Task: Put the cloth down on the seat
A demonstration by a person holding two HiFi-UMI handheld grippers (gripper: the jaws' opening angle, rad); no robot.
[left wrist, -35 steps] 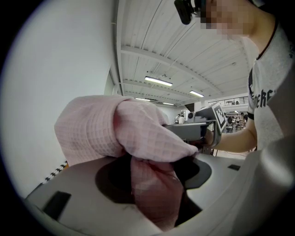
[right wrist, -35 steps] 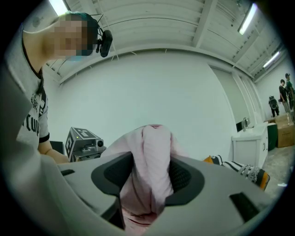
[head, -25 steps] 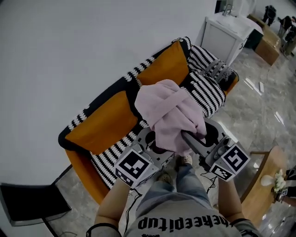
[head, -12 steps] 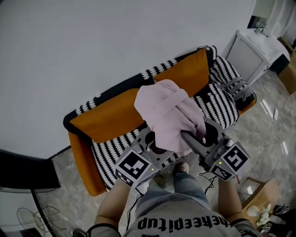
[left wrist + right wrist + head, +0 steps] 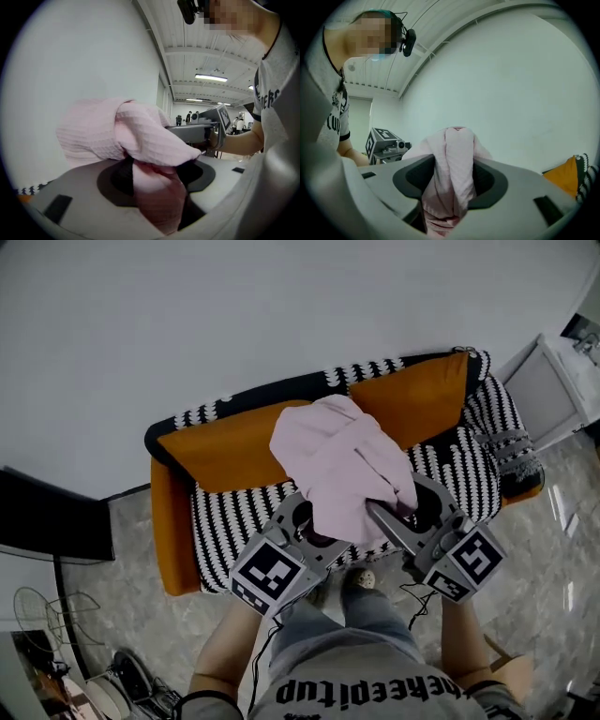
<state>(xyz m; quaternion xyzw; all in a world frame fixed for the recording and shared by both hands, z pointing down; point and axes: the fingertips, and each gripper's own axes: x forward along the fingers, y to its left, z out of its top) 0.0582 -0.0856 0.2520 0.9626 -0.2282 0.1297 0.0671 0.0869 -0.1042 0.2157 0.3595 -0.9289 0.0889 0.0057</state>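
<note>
So right now my left gripper (image 5: 314, 526) is clamped on a fold of the pink cloth (image 5: 339, 460), and my right gripper (image 5: 405, 515) is biting down on a bunched strip of it too. The cloth heaps up above and between the two, held up off the sofa. Below and just past them is the striped seat (image 5: 234, 521), with orange back cushions (image 5: 220, 451) against a white wall (image 5: 187, 315).

Shirt (image 5: 375, 688) print (upside down) not clearly legible.
</note>
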